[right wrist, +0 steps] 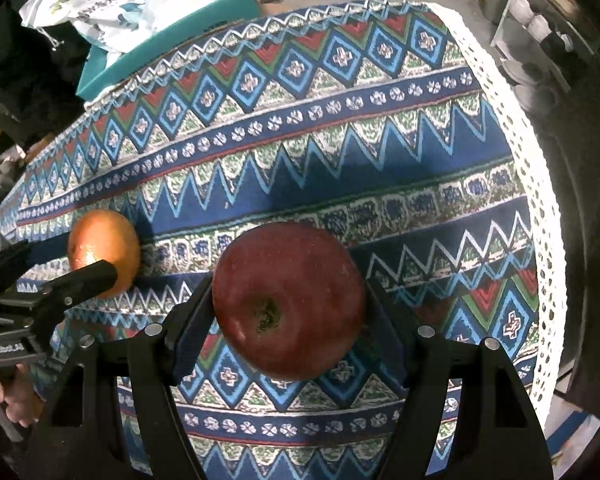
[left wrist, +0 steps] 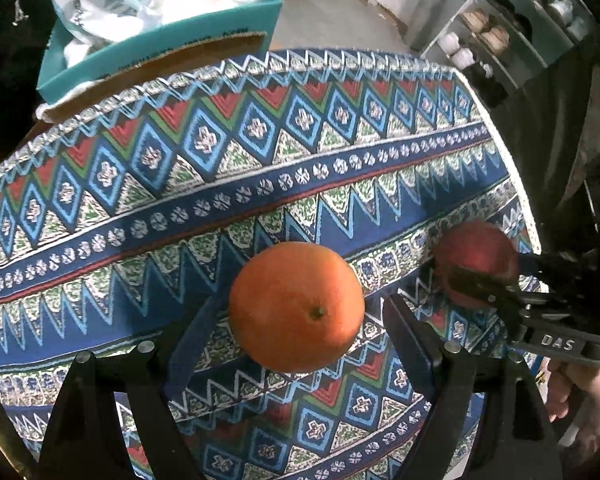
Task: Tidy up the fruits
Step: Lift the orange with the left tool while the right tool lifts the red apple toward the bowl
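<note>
Two tools in play, both pointing steeply down over the patterned desk [left wrist: 260,152]. The left tool [left wrist: 296,308] has the orange [left wrist: 296,306] squarely between its fingers, jaws spread about as wide as the fruit, and the orange looks clear of the cloth, so I judge it gripped and carried. The right tool [right wrist: 288,300] has the red apple [right wrist: 288,300] the same way, stem end facing the camera, fingers on both flanks.

The two fruits ride side by side, near each other, orange on the left and apple on the right toward the desk's lacy edge [right wrist: 500,92]. No bowl or tray shows anywhere. A teal box [left wrist: 160,56] sits beyond the far edge, nearer the left hand. Whichever spot is chosen, each fruit hangs straight below its own tool, so a set-down means going down.
</note>
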### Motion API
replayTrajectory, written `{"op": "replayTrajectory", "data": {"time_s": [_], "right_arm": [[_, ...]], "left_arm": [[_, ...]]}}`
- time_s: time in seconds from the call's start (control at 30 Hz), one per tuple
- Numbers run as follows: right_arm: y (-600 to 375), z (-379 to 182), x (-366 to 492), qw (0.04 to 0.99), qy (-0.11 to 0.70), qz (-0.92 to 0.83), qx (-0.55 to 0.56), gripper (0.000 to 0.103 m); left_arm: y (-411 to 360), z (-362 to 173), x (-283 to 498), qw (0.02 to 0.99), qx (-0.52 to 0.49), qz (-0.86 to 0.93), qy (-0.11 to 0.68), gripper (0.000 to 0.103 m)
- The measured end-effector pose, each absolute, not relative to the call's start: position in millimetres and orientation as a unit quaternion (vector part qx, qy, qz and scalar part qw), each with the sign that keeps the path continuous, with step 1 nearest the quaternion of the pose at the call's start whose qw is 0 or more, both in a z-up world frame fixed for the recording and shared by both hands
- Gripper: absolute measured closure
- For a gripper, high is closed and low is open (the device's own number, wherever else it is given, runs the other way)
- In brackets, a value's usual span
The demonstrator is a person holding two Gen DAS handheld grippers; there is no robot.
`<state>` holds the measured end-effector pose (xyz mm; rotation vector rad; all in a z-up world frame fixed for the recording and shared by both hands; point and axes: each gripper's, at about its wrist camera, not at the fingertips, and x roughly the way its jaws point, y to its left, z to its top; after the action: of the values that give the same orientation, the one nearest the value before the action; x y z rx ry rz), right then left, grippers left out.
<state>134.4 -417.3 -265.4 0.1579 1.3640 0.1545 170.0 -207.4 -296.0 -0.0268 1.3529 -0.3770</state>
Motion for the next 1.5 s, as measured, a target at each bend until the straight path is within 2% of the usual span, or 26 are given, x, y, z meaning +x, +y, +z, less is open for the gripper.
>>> {"op": "replayTrajectory", "data": {"time_s": [0.27, 0.5, 0.6, 0.93, 1.5], "right_arm": [[-401, -270, 143, 0.766, 0.636, 0.066, 0.061, 0.029], [-392, -282, 145, 0.764, 0.641, 0.064, 0.039, 0.027], [-392, -281, 145, 0.768, 0.637, 0.061, 0.028, 0.029], [-383, -269, 141, 0.781, 0.619, 0.080, 0.026, 0.030], [-344, -199, 130, 0.814, 0.563, 0.138, 0.027, 0.030]], "left_arm": [[-209, -311, 174, 0.762, -0.019, -0.170, 0.624, 0.017], [-229, -315, 171, 0.768, 0.024, -0.177, 0.615, 0.017], [-236, -313, 170, 0.773, 0.042, -0.182, 0.606, 0.032], [-218, -309, 159, 0.771, 0.041, -0.182, 0.609, 0.033], [-145, -234, 123, 0.807, -0.008, -0.171, 0.565, 0.033]]}}
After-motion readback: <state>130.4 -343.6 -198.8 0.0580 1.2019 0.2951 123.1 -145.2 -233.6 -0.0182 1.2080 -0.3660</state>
